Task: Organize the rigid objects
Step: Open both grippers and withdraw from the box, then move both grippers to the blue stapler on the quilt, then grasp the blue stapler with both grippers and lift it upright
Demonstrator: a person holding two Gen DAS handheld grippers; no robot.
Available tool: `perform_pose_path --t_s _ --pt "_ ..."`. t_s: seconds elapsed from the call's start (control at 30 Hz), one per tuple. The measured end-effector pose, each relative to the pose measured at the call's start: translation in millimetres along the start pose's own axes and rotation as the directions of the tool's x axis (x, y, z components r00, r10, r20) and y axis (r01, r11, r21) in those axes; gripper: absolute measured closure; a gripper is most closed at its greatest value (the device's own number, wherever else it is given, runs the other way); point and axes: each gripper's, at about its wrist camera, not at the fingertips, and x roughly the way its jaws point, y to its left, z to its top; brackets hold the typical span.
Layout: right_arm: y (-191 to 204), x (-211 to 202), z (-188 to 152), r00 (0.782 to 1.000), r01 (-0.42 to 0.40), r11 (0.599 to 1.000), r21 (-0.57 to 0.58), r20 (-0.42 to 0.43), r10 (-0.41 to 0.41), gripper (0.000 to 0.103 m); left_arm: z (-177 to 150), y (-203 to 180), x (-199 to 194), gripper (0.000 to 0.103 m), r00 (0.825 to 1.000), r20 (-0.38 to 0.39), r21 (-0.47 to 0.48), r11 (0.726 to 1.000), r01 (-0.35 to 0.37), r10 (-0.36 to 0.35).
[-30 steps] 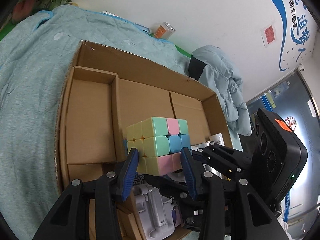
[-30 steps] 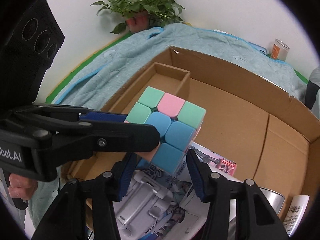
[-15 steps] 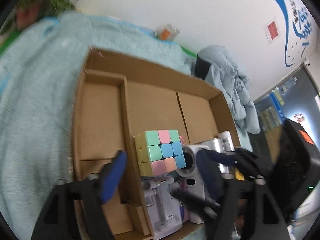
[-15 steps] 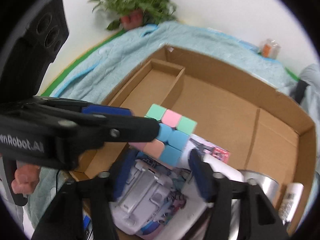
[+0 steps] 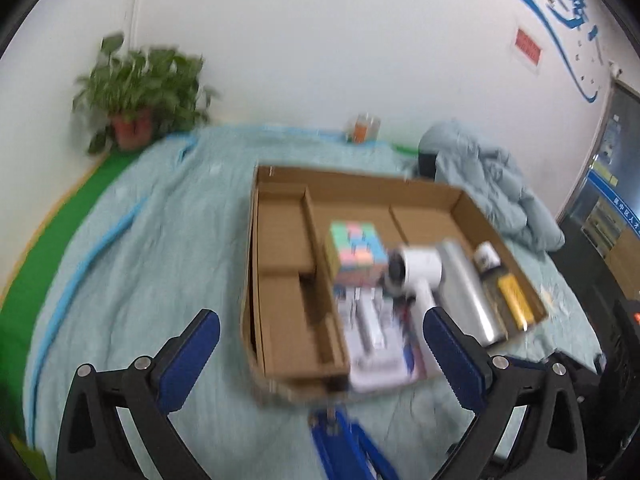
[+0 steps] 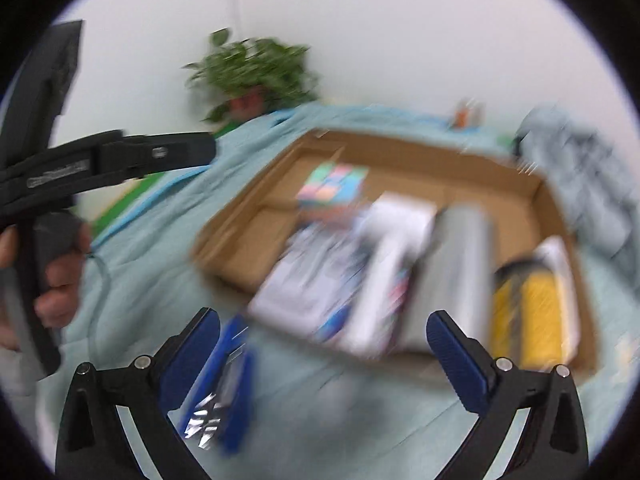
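Observation:
A pastel puzzle cube (image 5: 356, 254) (image 6: 334, 184) sits inside the cardboard box (image 5: 280, 248) (image 6: 400, 148), against the divider and atop a printed white package (image 5: 372, 336). My left gripper (image 5: 320, 320) hangs back over the box's near edge, its jaws opening wide with nothing between them. My right gripper (image 6: 323, 319) also stands back from the box, jaws opening and empty. In the right wrist view the left gripper's fingers (image 6: 172, 152) reach in from the left, held by a hand (image 6: 60, 280). Both views are blurred.
In the box also lie a white dryer-like device (image 5: 416, 276), a silver cylinder (image 5: 468, 292) and a yellow bottle (image 5: 512, 300). A blue tool (image 6: 228, 392) lies on the teal blanket (image 5: 140, 260) in front. A potted plant (image 5: 136, 96) and a can (image 5: 362, 128) stand behind.
Both grippers let go of the cube, spread wide and pulled back from the box. The cube stayed in the box on the white package.

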Motion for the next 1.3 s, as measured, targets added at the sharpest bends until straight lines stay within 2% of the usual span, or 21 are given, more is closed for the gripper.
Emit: perform_pose_path --t_s 0.03,0.1,0.13,0.2,0.27,0.33,0.37,0.4,0.47,0.5,0.53,0.63,0.67,0.83,0.9,1.0,1.03,1.13,1.23,1.3 --pt "2 3 -9 0.998 -0.047 0.999 0.019 -0.029 0.048 0.000 -17 2 3 0.001 0.998 -0.056 -0.016 1.000 0.020 -0.021" --pt "13 19 -35 0.978 -0.163 0.984 0.066 -0.122 0.170 0.000 -44 7 9 0.001 0.990 -0.127 -0.040 0.998 0.054 -0.058" --pt "18 27 -44 0.968 -0.185 0.979 0.085 -0.156 0.196 0.000 -61 10 15 0.001 0.980 -0.179 -0.072 0.995 0.074 -0.086" --pt "30 44 -63 0.948 -0.218 0.968 0.125 -0.210 0.240 0.001 -81 16 28 0.002 0.961 -0.235 -0.124 0.985 0.120 -0.147" --pt "40 53 -71 0.943 -0.235 0.962 0.143 -0.208 0.261 0.001 -102 22 42 0.008 0.934 -0.291 -0.198 0.968 0.154 -0.209" --pt "47 58 -75 0.950 -0.223 0.967 0.128 -0.192 0.244 0.007 -114 24 51 0.015 0.914 -0.328 -0.238 0.957 0.165 -0.239" --pt "50 61 -76 0.956 -0.204 0.972 0.118 -0.188 0.224 0.009 -121 24 55 0.022 0.902 -0.342 -0.254 0.950 0.181 -0.263" --pt "51 64 -78 0.960 -0.186 0.976 0.117 -0.191 0.205 0.016 -125 23 59 0.027 0.892 -0.356 -0.266 0.945 0.189 -0.278" --pt "54 68 -81 0.966 -0.156 0.982 0.104 -0.190 0.174 0.025 -134 19 65 0.042 0.870 -0.387 -0.276 0.939 0.206 -0.305" --pt "56 66 -81 0.971 -0.141 0.986 0.083 -0.182 0.155 0.037 -137 15 67 0.042 0.863 -0.398 -0.274 0.938 0.211 -0.310" --pt "57 67 -81 0.970 -0.134 0.988 0.075 -0.194 0.147 0.041 -139 12 67 0.042 0.868 -0.399 -0.262 0.943 0.203 -0.297" --pt "56 63 -83 0.972 -0.125 0.988 0.086 -0.187 0.139 0.043 -142 1 72 0.045 0.874 -0.401 -0.233 0.953 0.193 -0.275" --pt "55 61 -84 0.972 -0.125 0.988 0.094 -0.188 0.140 0.043 -144 -2 70 0.053 0.864 -0.392 -0.252 0.940 0.228 -0.315" --pt "40 42 -94 0.974 -0.070 0.994 0.081 -0.210 0.086 0.047 -149 -40 70 0.053 0.837 -0.403 -0.241 0.925 0.294 -0.371" --pt "22 29 -99 0.977 -0.023 0.998 0.054 -0.210 0.034 0.049 -154 -60 74 0.053 0.803 -0.404 -0.257 0.896 0.361 -0.439" --pt "-11 11 -106 0.976 0.060 0.998 0.036 -0.210 -0.051 0.056 -153 -86 77 0.056 0.779 -0.402 -0.246 0.876 0.415 -0.482" --pt "-19 5 -109 0.975 0.085 0.996 0.032 -0.211 -0.076 0.057 -153 -90 76 0.055 0.775 -0.395 -0.255 0.869 0.424 -0.494" --pt "-34 -11 -117 0.969 0.141 0.990 -0.005 -0.202 -0.139 0.057 -145 -89 73 0.055 0.782 -0.368 -0.275 0.863 0.425 -0.503" --pt "-26 -20 -126 0.959 0.209 0.975 -0.079 -0.177 -0.220 0.057 -142 -80 61 0.055 0.813 -0.342 -0.269 0.878 0.397 -0.472" --pt "-9 -23 -132 0.945 0.273 0.945 -0.181 -0.134 -0.298 0.057 -140 -65 47 0.055 0.833 -0.312 -0.283 0.882 0.378 -0.457"
